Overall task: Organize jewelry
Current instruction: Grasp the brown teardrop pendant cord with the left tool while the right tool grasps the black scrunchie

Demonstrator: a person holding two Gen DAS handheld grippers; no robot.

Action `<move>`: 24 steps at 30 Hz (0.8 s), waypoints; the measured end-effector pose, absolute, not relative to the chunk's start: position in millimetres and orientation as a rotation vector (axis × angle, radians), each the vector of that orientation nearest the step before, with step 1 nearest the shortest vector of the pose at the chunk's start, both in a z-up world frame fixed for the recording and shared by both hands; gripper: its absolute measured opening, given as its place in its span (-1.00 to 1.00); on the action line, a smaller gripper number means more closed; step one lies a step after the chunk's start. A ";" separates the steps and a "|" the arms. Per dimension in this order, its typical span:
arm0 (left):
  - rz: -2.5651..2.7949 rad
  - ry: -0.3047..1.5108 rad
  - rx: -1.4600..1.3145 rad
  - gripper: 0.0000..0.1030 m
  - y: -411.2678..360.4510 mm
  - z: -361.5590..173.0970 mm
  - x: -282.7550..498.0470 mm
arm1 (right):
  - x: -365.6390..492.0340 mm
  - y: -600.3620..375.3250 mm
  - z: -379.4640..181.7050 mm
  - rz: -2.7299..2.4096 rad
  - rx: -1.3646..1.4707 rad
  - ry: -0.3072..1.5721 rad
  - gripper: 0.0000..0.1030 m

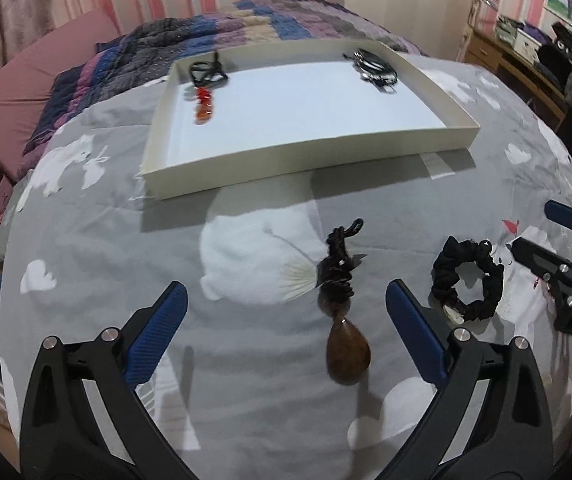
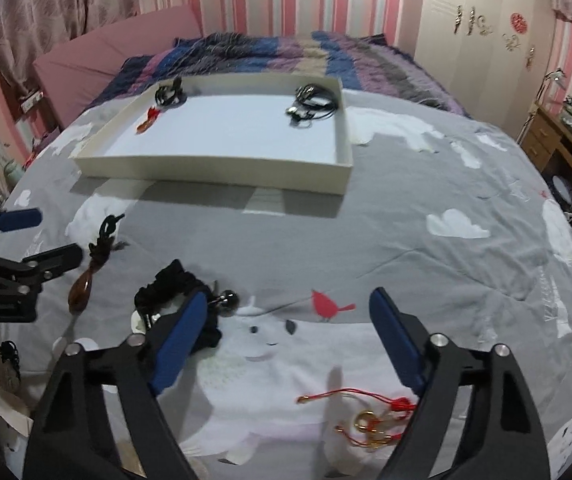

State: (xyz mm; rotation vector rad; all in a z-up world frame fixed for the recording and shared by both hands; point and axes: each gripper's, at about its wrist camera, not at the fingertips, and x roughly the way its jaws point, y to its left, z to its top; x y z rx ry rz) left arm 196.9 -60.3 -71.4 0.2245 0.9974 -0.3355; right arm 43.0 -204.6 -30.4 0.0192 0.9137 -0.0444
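A shallow white box (image 1: 309,164) (image 2: 214,170) lies on the bed. It holds a red-bead pendant on a black cord (image 1: 204,92) (image 2: 150,118) at its far left and a dark necklace bundle (image 1: 375,66) (image 2: 313,106) at its far right. A brown teardrop pendant on a dark cord (image 1: 345,316) (image 2: 86,284) lies on the grey cover between the fingers of my open left gripper (image 1: 286,300) (image 2: 50,236). A black scrunchie (image 1: 467,280) (image 2: 174,292) lies to its right, beside my open right gripper (image 2: 287,308) (image 1: 531,226). A red-and-gold cord ornament (image 2: 365,416) lies under the right gripper.
The grey cover with white cloud and animal prints (image 2: 425,240) spans the bed. A striped quilt (image 1: 246,24) and a pink headboard cushion (image 2: 118,52) lie behind the box. A wooden desk (image 1: 525,64) stands at the right. A small dark item (image 2: 10,354) lies at the left edge.
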 end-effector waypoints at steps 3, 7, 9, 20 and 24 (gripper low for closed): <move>-0.362 1.022 0.244 0.72 -67.7 -79.6 202.9 | 47.3 -201.5 -37.7 -0.030 0.022 0.942 0.48; -0.377 1.044 0.239 0.57 -70.7 -89.3 210.4 | 50.4 -198.5 -45.8 -0.014 0.024 0.967 0.41; -0.385 1.060 0.224 0.37 -69.5 -93.5 213.7 | 52.0 -197.9 -47.7 -0.005 0.033 0.973 0.36; -0.398 1.028 0.227 -0.28 -66.4 -93.8 211.5 | 54.1 -183.6 -50.3 0.028 0.018 0.986 0.28; -0.408 1.031 0.213 -0.35 -63.4 -93.0 210.2 | 58.8 -179.2 -57.7 0.040 0.010 1.014 0.05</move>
